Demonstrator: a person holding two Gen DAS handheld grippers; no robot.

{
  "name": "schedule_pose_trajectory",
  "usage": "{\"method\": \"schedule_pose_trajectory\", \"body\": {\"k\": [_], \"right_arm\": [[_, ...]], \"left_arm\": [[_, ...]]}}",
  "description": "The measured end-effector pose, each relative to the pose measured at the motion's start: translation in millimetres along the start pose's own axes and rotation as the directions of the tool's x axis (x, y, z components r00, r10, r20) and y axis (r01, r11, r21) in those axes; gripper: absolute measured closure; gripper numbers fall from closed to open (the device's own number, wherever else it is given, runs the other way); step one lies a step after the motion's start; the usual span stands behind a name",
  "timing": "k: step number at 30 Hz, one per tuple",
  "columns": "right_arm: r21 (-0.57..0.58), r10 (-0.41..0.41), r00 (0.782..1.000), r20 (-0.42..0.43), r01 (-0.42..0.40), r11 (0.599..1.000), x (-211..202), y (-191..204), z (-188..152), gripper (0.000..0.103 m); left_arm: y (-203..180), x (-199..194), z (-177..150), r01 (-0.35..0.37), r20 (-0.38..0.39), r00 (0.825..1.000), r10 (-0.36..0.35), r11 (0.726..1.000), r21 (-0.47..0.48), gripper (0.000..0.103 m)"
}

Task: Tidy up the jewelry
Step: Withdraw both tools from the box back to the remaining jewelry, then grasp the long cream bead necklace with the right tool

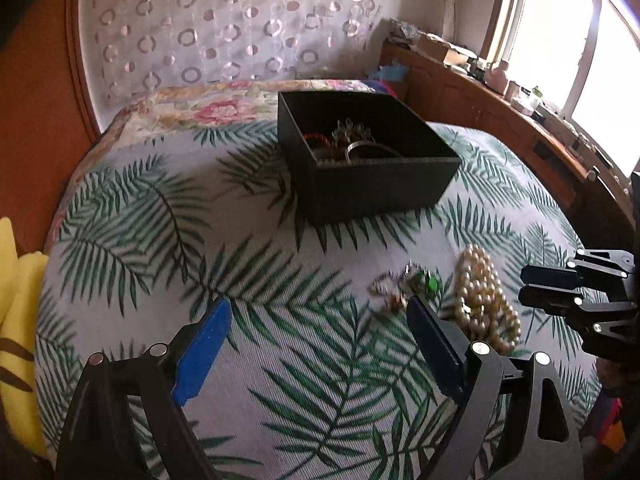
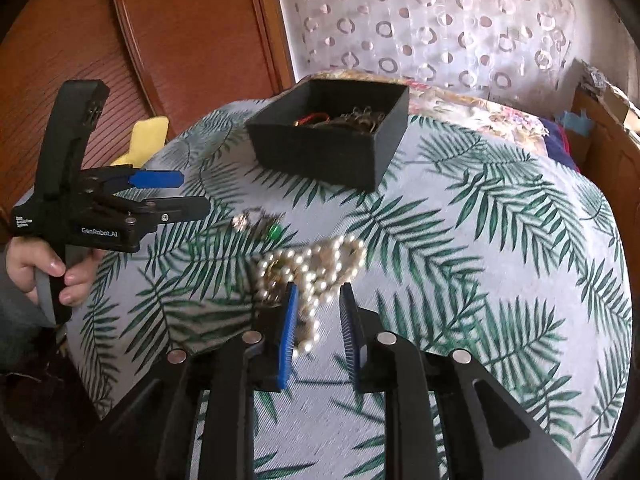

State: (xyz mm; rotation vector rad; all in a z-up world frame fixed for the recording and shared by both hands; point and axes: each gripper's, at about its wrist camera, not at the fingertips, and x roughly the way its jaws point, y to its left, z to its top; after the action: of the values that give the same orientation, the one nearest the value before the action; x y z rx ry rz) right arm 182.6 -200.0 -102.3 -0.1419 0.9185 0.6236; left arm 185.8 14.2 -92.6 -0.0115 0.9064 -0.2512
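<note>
Nearest to us in the right wrist view, our right gripper (image 2: 318, 320) has its blue-padded fingers (image 2: 289, 332) parted a moderate way, and the near end of a heap of cream pearls, the pearl necklace (image 2: 316, 268), lies between them on the leaf-print cloth (image 2: 480, 280); we cannot tell whether either pad touches the beads, and the jaws are not closed on them. In the left wrist view our left gripper (image 1: 320, 320) is spread wide over bare cloth with nothing between its fingers, its right finger reaching up just beside a small tangle of jewelry with a green stone (image 1: 408, 284), and the pearls sit a little to the right of that tangle. From the right wrist camera we also see the hand (image 2: 52, 268) wrapped round the left gripper's handle at the left edge. Farther back on the cloth stands an open black box (image 1: 360, 184), well apart from the loose pieces, and it holds a jumble of bangles and chains (image 1: 352, 142), among them something red. Behind the box lie a floral quilt (image 1: 200, 108), a sheer curtain with ring patterns (image 1: 224, 24) and a bright window (image 1: 568, 40)
</note>
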Motion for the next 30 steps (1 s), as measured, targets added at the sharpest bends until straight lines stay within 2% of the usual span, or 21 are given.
{"method": "schedule_pose_trajectory", "body": {"k": [10,12,17,18,19,21,25,30], "right_arm": [[-0.008,-0.02,0.999,-0.047,0.019,1.0,9.7,5.2,-5.4,0.08],[-0.028,-0.06,0.997,-0.051,0.058,0.998,12.9,7.2,-5.9,0.08],[-0.082,-0.098,0.994,-0.044,0.095,0.992,14.4,15.3,-4.5,0.08],[-0.096,-0.11,0.993,-0.041,0.105,0.99,15.2,16.8,-5.0,0.082],[-0.106,-0.124,0.992,-0.037,0.12,0.987,15.0,17.3,-5.4,0.093],[-0.098,-0.11,0.993,-0.044,0.105,0.99,14.1,14.1,-5.5,0.094],[-0.064,-0.107,0.994,-0.014,0.106,0.992,1.0,3.0,-4.2,0.095],[-0.017,-0.115,0.991,0.066,0.116,0.993,-31.0,-11.0,2.3,0.095]], "left_arm": [[-5.1,-0.3,-14.3,0.002,-0.016,1.0,-0.002,1.0,-0.002,0.017],[-5.5,-1.8,-14.9,0.007,-0.011,1.0,-0.007,1.0,0.002,0.017],[-7.5,-1.6,-17.0,0.006,-0.018,1.0,-0.006,1.0,0.008,0.017],[-7.7,-1.5,-17.6,0.007,-0.019,1.0,-0.007,1.0,0.008,0.017],[-8.3,-1.1,-17.9,0.009,-0.022,1.0,-0.009,1.0,0.009,0.017],[-9.6,0.0,-18.5,0.012,-0.029,1.0,-0.012,1.0,0.011,0.017],[-13.8,2.7,-19.7,0.017,-0.035,0.999,-0.016,1.0,0.021,0.017],[-18.5,5.4,-18.7,0.017,-0.039,0.999,-0.016,0.999,0.028,0.017]]}}
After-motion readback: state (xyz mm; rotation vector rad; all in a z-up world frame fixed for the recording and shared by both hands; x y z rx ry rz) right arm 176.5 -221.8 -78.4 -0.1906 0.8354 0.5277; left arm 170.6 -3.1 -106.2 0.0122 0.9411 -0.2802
